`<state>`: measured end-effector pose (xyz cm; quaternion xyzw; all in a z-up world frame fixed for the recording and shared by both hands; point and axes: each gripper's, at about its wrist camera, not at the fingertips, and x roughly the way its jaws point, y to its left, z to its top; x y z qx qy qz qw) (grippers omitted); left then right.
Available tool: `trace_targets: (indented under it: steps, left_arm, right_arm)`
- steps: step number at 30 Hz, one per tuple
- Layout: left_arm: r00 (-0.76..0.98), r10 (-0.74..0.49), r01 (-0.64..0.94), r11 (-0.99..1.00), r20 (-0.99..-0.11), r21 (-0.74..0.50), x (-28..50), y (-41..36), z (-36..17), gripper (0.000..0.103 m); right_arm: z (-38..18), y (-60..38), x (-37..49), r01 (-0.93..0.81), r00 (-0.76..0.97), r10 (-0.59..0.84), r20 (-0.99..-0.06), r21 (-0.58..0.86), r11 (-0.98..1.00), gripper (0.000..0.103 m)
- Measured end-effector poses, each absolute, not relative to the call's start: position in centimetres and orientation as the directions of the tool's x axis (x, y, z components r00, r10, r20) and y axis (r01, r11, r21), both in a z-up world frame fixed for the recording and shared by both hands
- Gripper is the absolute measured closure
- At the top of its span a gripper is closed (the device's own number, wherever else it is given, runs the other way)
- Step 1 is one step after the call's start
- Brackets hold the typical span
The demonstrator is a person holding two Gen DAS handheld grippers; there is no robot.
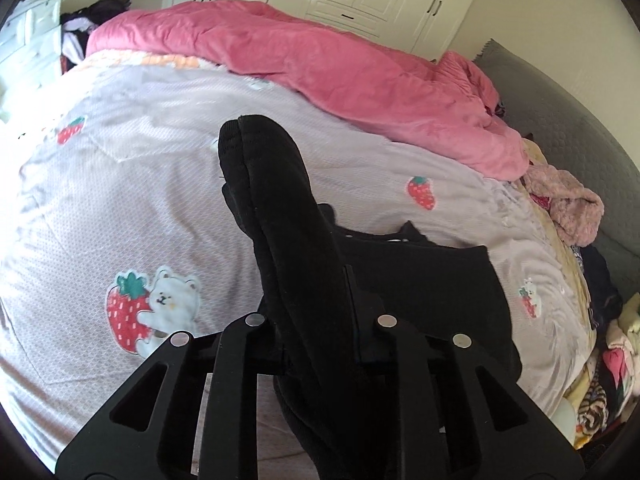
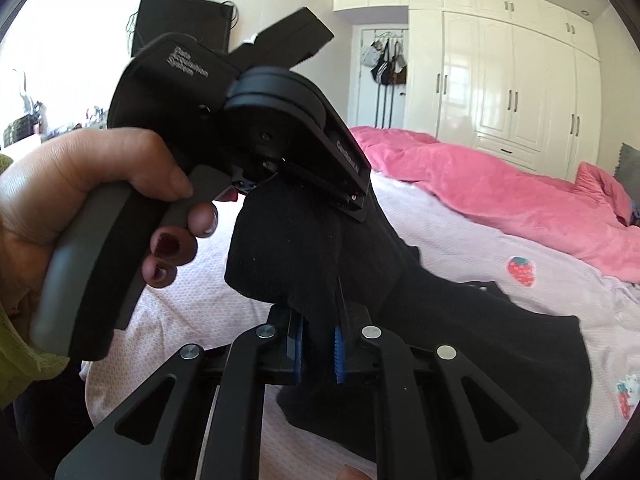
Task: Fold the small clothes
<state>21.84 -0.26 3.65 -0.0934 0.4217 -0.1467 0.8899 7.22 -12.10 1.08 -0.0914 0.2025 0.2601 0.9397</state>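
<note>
Left hand-held gripper (image 1: 316,280) and right hand-held gripper (image 2: 318,320) both pinching black sock (image 1: 276,208), above strawberry-print bedsheet (image 1: 120,200)

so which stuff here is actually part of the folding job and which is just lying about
Part of the job:
- black socks, lifted off the bed
- left gripper, shut on the socks
- right gripper, shut on the socks

Just lying about:
- pink quilt
- strawberry-print sheet
- fuzzy pink garment
- clothes heap at the bed edge
- white wardrobe

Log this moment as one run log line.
left gripper: shut on black sock | right gripper: shut on black sock | sock lifted above strawberry-print bedsheet
</note>
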Motion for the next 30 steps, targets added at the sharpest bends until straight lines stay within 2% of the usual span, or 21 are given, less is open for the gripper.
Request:
trace_targets:
  steps: [15, 30]
  left_arm:
    - [0.590, -0.367, 0.293, 0.927, -0.719, -0.233, 20.4, -10.3, 6.6, 0.091]
    - [0.503, -0.386, 0.364, 0.906, -0.773, -0.215, 21.2, -19.6, 3.5, 0.091]
  right_arm:
    - [2.3, -21.2, 5.2, -0.417, 0.840, 0.409, -0.357, 0.059, 0.907, 0.094]
    - [0.0, -28.9, 4.5, -0.300, 0.860, 0.334, -0.385, 0.148, 0.943, 0.094]
